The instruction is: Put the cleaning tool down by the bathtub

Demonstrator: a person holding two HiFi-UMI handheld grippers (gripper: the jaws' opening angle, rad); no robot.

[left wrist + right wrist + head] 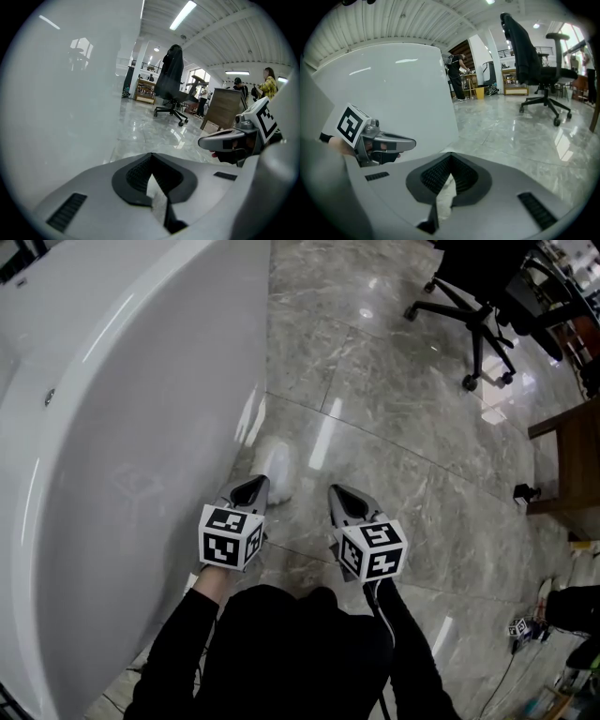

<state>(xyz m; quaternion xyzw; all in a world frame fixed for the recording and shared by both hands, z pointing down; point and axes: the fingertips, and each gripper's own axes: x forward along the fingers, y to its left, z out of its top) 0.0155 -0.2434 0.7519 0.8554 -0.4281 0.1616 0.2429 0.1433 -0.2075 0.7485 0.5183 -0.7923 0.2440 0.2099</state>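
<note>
Though gripper views show left gripper (251,487) and right gripper (338,492) jaws closed, empty, head view puts cleaning tool (277,470) on floor (394,427) beside tub (112,427).

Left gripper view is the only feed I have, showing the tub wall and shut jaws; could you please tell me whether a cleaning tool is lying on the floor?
Observer: Yes. The head view shows a white cleaning tool lying on the floor beside the foot of the bathtub, just ahead of the left gripper.
Operator: Thank you. Is the right gripper carrying anything?
Observer: No. The right gripper has its jaws together in its own view, with nothing gripped.
Operator: Is either gripper touching the tool?
Observer: In the head view, the left tip overlaps the tool's edge, so I cannot tell; the right one sits clearly off to its side.
</note>
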